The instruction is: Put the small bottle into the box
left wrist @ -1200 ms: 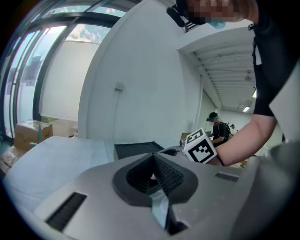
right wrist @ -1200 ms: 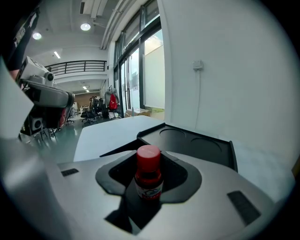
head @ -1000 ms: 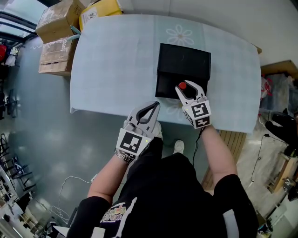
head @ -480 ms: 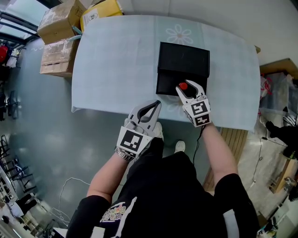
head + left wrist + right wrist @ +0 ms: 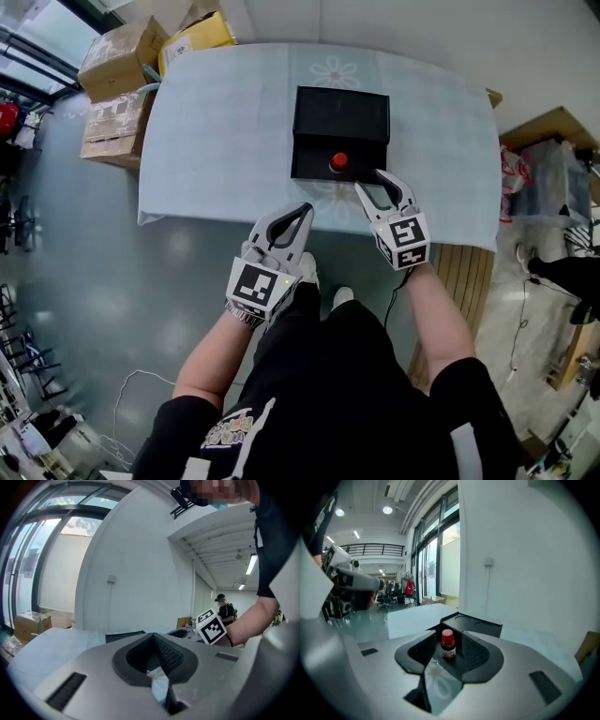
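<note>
The small bottle (image 5: 338,162) with a red cap stands upright in the front part of the black box (image 5: 340,114), whose lid lies open behind. My right gripper (image 5: 380,184) sits just in front of the box, a little back from the bottle. Its jaws are opening and nothing is between them. The right gripper view looks between the parted jaws at the bottle (image 5: 448,645) and the box (image 5: 476,624). My left gripper (image 5: 306,210) hangs off the table's near edge with its tips together, holding nothing.
The table wears a pale blue cloth (image 5: 225,131). Cardboard boxes (image 5: 117,56) and a yellow box (image 5: 199,32) stand by its far left corner. A wooden shelf (image 5: 553,127) is at the right. My legs are below the near edge.
My right gripper let go of the bottle and pulled back toward the near edge. The bottle stays standing in the box. The left gripper barely moved.
</note>
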The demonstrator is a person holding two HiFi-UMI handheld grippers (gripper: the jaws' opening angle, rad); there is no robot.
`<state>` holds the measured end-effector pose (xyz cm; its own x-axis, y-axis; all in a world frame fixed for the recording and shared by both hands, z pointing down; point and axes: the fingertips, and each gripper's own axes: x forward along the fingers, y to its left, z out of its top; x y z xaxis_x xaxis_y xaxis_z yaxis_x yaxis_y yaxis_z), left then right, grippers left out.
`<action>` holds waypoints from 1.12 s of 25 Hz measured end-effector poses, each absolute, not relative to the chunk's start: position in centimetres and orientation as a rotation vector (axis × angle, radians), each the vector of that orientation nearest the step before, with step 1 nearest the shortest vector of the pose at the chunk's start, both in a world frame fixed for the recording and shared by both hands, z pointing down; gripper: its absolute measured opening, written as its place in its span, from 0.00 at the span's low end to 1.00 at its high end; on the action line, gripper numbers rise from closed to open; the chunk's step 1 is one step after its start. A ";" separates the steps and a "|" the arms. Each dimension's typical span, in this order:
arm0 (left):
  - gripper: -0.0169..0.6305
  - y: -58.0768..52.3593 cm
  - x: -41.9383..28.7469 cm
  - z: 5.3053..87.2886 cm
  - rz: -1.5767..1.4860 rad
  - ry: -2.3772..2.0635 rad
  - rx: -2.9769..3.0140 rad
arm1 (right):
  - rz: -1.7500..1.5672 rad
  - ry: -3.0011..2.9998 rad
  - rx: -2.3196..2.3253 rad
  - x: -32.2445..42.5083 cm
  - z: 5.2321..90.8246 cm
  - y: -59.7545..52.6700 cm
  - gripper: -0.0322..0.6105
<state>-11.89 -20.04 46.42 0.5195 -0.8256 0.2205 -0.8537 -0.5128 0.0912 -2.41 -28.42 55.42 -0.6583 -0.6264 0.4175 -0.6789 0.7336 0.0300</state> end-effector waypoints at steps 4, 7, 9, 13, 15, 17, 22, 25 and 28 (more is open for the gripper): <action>0.04 -16.5 -8.7 44.6 0.175 -1.461 2.557 | 0.165 -2.630 1.072 1.5 49.4 -24.2 0.11; 0.04 -14.0 -5.9 43.3 0.140 -1.477 2.570 | 0.124 -2.704 1.070 4.1 45.1 -20.5 0.06; 0.04 -12.3 -4.0 42.6 0.123 -1.495 2.574 | 0.106 -2.750 1.056 5.5 42.9 -17.9 0.06; 0.06 -8.2 -0.9 41.4 0.126 -1.513 2.591 | 0.108 -2.827 1.042 7.7 40.0 -12.6 0.06; 0.09 -6.3 0.1 40.6 0.130 -1.530 2.584 | 0.113 -2.853 1.019 8.3 39.2 -10.2 0.06; 0.09 -4.5 0.9 40.0 0.150 -1.556 2.569 | 0.102 -2.866 0.996 8.7 38.7 -8.2 0.06; 0.04 -0.4 2.8 39.8 0.187 -1.516 2.585 | 0.153 -2.884 0.979 9.8 38.5 -4.1 0.06; 0.04 0.4 3.3 39.5 0.185 -1.507 2.591 | 0.182 -2.892 0.970 10.0 38.5 -2.9 0.06; 0.04 0.9 3.4 39.4 0.185 -1.492 2.601 | 0.224 -2.894 0.963 9.8 38.6 -1.9 0.06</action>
